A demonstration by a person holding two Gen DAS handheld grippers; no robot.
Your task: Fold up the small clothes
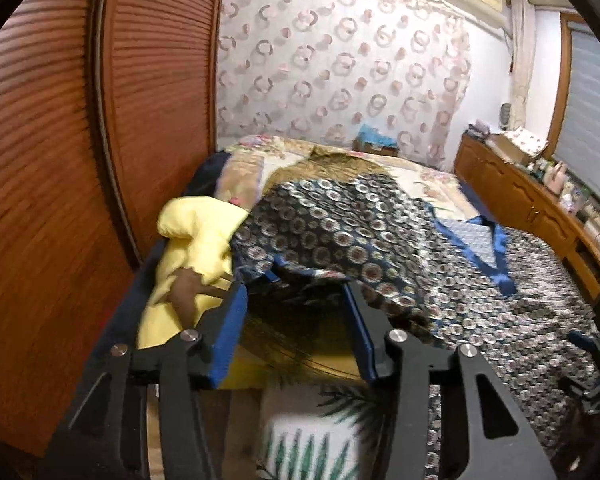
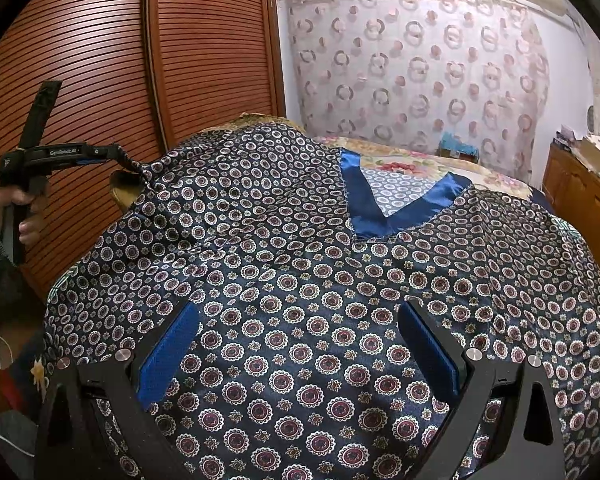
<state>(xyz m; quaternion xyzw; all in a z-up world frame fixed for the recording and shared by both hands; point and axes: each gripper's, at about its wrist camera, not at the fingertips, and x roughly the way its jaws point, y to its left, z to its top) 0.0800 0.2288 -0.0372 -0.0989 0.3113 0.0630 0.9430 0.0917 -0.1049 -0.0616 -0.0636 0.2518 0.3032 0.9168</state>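
Note:
A dark blue top [image 2: 284,264] printed with small rings, with a bright blue V-neck band [image 2: 364,204], lies spread front-up on the bed. In the left wrist view the top [image 1: 340,224] has its left sleeve edge lifted off the bed at my left gripper [image 1: 298,284], whose jaws stand apart with the fabric draped at the fingertips. The left gripper also shows in the right wrist view [image 2: 120,160], at the sleeve's raised corner. My right gripper [image 2: 300,312] is open and empty, hovering over the lower part of the top.
A yellow cloth [image 1: 192,240] lies on the bed's left edge beside the top. Louvered wooden wardrobe doors [image 1: 60,160] stand close on the left. A floral bedspread [image 1: 428,184] lies beyond, and a wooden dresser [image 1: 532,200] with clutter runs along the right.

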